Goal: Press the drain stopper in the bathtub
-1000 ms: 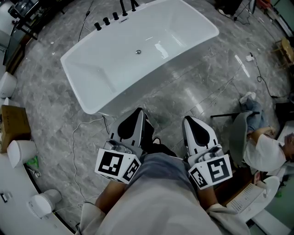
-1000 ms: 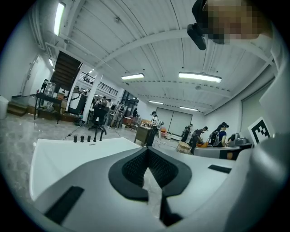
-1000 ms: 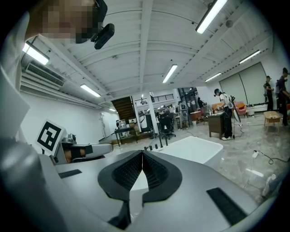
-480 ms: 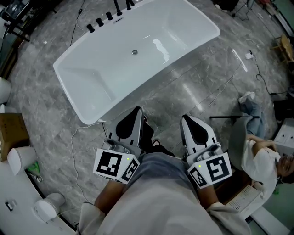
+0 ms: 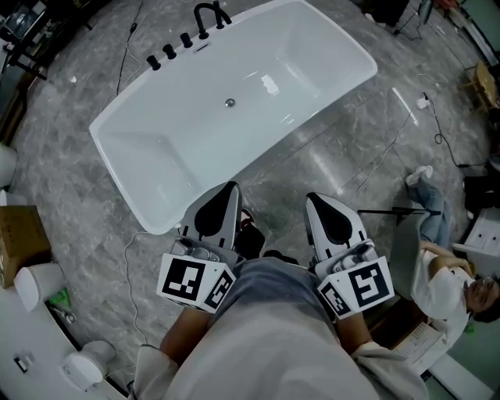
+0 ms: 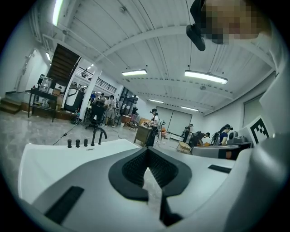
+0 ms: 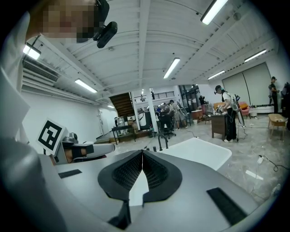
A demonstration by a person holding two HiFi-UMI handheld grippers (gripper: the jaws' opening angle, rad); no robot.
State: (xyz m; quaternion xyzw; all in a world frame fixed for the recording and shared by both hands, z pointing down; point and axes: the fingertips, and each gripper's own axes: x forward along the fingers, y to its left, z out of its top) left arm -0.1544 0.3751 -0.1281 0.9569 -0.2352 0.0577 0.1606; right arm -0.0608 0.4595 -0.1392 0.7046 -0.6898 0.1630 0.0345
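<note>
- Head view: the white bathtub lies at a slant across the grey marble floor, and the round metal drain stopper sits in the middle of its bottom.
- On the far rim stand a black faucet and a row of black knobs.
- The left gripper and the right gripper are held side by side close to the person's body, on the near side of the tub, tips toward it, well apart from the stopper.
- Left gripper view: the jaws are clenched, ribbed black pads meeting at the tip, nothing between them; past them are the tub rim and the faucet.
- Right gripper view: same story, jaws pressed together on nothing, with the tub's white end beyond.
- Each gripper's marker cube faces up at the camera.
- Off to the right a person sits by a chair; a cardboard box lies at the left edge, and a thin white cable loops over the floor near the tub's corner.
</note>
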